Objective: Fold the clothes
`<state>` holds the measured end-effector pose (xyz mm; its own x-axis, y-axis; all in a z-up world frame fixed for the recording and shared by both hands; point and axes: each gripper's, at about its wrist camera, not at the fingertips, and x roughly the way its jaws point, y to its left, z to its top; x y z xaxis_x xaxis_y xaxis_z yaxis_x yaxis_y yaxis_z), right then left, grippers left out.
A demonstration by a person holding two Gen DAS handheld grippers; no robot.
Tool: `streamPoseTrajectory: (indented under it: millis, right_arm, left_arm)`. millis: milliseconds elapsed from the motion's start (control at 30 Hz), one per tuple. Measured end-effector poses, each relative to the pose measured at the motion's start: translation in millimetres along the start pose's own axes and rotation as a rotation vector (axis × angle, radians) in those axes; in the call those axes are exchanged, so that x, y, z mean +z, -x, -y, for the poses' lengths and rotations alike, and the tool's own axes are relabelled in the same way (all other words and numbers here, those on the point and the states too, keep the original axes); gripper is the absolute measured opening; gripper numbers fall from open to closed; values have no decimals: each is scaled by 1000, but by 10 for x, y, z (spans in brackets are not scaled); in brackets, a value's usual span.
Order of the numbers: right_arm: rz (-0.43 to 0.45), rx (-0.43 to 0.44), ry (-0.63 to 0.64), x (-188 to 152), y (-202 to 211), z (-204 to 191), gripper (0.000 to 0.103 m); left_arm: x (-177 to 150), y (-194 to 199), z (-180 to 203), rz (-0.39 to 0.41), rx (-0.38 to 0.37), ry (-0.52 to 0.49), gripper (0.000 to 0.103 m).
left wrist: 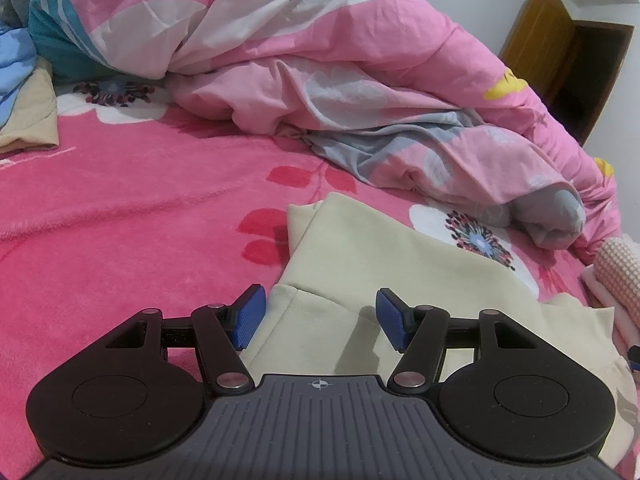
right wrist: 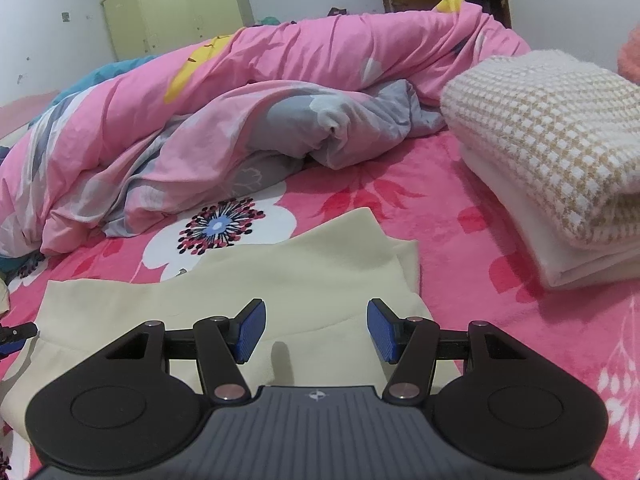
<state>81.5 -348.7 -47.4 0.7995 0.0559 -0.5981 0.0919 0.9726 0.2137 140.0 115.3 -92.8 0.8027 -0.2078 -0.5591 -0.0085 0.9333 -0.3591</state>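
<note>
A cream garment (left wrist: 384,256) lies flat and partly folded on the pink floral bed cover (left wrist: 132,208). It also shows in the right wrist view (right wrist: 280,280). My left gripper (left wrist: 320,320) is open and empty, low over the garment's near left part. My right gripper (right wrist: 316,330) is open and empty, low over the garment's near right part. The tip of the left gripper (right wrist: 16,334) shows at the left edge of the right wrist view.
A crumpled pink and grey duvet (left wrist: 320,80) is heaped across the far side of the bed, also in the right wrist view (right wrist: 240,100). A folded stack with a beige checked knit on top (right wrist: 552,152) sits at the right. A wooden door (left wrist: 560,64) stands beyond.
</note>
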Motion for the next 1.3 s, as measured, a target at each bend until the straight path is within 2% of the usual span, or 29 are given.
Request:
streamPoseTrajectory:
  millis: [367,533,733,867,967,1100,1300]
  right_arm:
    - [20,-17,-22,-25,56,211,59]
    - [11,5,-29,-15,-6,362,59]
    - [-9,42,-48,5,-122,539,59]
    - [-23,65,-58,18,-197,650,59]
    - [-35,78,-50,31,-229,687,59]
    - [-32,114,-20,104,-278,695,59]
    - [-44,146,-2,257,-494,677,60]
  left_arm:
    - [-50,43,46,-7,-13,-60,61]
    - [-59,35,85,-7,-15,-100,61]
    - [-8,-40,78,-17,-28,-103,60]
    - [93,-126,11,-40,-38,-66,60]
    - [177,-210,-23,-58,-40,-59,54]
    - [234,-301,20,-73,-39,-103,45]
    - [198,-288,33,-57,-34,-119,34]
